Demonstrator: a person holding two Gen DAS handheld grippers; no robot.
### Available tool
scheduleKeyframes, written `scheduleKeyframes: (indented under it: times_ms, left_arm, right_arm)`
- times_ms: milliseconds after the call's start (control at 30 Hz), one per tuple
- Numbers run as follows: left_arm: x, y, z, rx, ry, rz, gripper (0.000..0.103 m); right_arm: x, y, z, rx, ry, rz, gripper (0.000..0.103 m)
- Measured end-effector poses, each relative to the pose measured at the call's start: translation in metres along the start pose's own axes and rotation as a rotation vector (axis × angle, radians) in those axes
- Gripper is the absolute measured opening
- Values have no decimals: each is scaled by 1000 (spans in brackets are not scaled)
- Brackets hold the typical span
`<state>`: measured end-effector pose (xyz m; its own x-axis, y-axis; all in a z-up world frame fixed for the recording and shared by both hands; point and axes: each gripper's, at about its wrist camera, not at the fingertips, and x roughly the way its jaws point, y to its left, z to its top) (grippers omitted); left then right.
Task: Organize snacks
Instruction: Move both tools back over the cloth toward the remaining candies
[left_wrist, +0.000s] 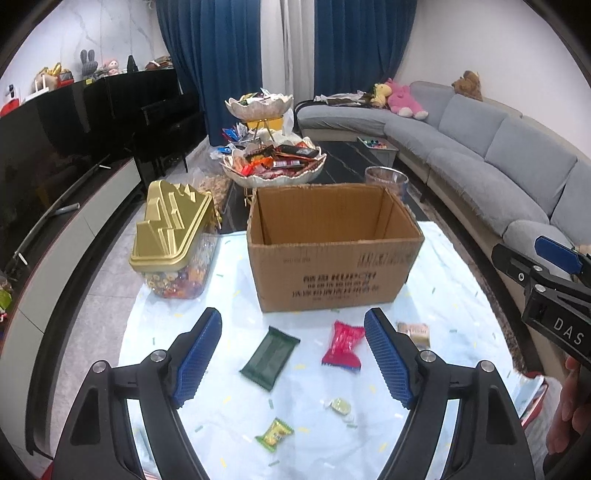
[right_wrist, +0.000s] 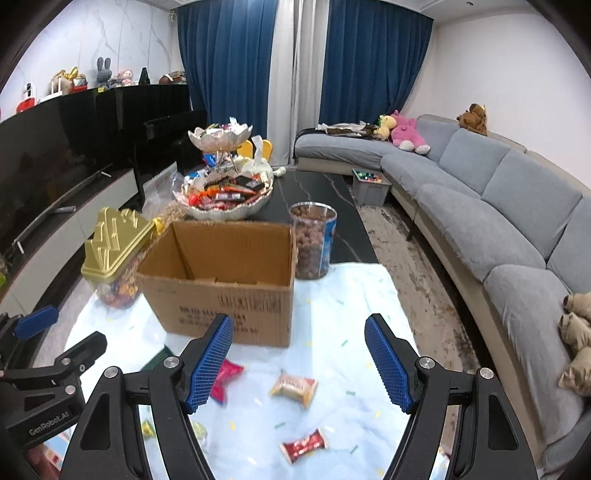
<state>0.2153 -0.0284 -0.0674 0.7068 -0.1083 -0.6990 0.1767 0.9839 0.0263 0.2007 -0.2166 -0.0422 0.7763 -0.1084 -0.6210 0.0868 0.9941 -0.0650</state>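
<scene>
An open, empty cardboard box stands on the light blue cloth; it also shows in the right wrist view. Loose snacks lie in front of it: a dark green packet, a red packet, a beige packet, a small green candy and a pale candy. The right wrist view shows the beige packet, a red-brown candy and the red packet. My left gripper is open above the green and red packets. My right gripper is open above the beige packet.
A gold-lidded candy jar stands left of the box. A clear jar of brown balls stands behind the box's right corner. A two-tier snack bowl stand is further back. A grey sofa runs along the right, a TV cabinet along the left.
</scene>
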Motion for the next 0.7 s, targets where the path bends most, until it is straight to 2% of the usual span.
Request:
scheduleKeyframes:
  times_ms: [400,700]
  left_arm:
    - [-1,-1,-47,21,29,-6,80]
    - [6,10,-82,37,67,-10,80]
  right_arm:
    - [-8,5,-42,-10,25,5,75]
    - [-6,25,-72,-22,21,53,75]
